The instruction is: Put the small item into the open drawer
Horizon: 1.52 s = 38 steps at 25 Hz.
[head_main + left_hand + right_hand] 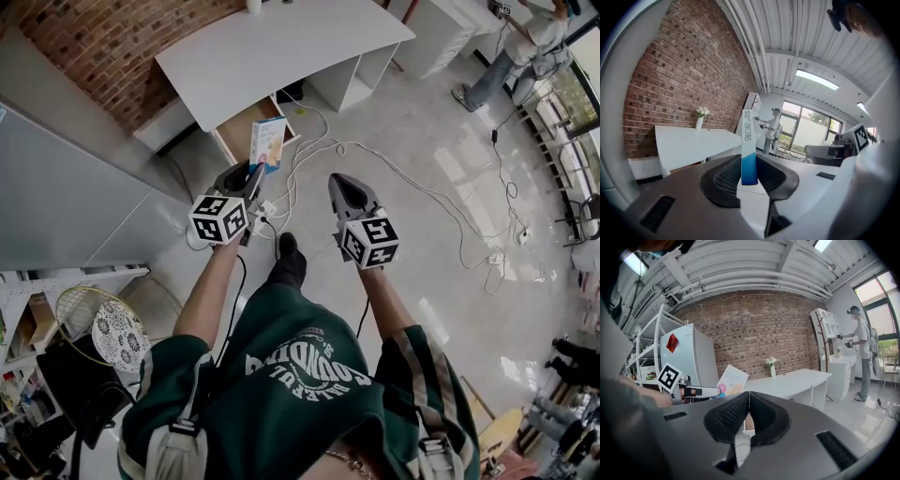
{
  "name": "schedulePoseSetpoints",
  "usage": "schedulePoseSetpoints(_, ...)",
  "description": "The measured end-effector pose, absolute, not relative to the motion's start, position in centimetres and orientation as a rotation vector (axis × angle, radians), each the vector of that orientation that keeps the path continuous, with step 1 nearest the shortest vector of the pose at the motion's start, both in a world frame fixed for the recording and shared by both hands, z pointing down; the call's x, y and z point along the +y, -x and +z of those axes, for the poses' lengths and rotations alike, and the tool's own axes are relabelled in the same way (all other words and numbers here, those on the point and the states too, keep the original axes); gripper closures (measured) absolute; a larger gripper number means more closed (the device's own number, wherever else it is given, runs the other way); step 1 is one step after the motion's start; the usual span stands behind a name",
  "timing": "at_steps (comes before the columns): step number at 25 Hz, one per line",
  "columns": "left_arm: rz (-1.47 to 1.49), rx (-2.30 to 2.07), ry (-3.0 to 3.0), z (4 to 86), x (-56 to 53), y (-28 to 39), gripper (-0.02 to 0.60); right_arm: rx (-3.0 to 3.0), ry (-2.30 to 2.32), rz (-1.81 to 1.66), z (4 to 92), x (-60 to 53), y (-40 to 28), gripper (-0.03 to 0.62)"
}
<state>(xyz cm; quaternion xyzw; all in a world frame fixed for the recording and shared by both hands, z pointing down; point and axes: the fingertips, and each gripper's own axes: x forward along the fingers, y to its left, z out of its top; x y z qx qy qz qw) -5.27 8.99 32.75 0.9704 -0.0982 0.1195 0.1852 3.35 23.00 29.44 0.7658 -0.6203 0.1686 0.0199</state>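
nearest, the right gripper (pixel 341 184) hangs over the pale floor (pixel 422 187) with its jaws pressed together and nothing between them. just beside it, the left gripper (pixel 253 174) has its jaws clamped on the lower edge of the small box (pixel 268 141), a flat blue and white carton standing upright in the air. beyond the box lies the open drawer (pixel 234 131) under the white desk (pixel 281 47), with the brick wall (pixel 122 56) behind.
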Motion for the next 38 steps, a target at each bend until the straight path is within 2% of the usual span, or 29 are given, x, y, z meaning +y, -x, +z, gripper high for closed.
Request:
schedulePoseSetpoints(16, 0.402, -0.347, -2.664, 35.2, 2.7, -0.7, 0.479, -1.990, -2.278, 0.596, 30.8, 14.8, -10.6, 0.569)
schedulePoseSetpoints(38, 0.339, -0.453, -2.577, 38.1, -4.7, -1.7, 0.479, -2.132, -2.050, 0.615, 33.3, 2.9, -12.3, 0.569)
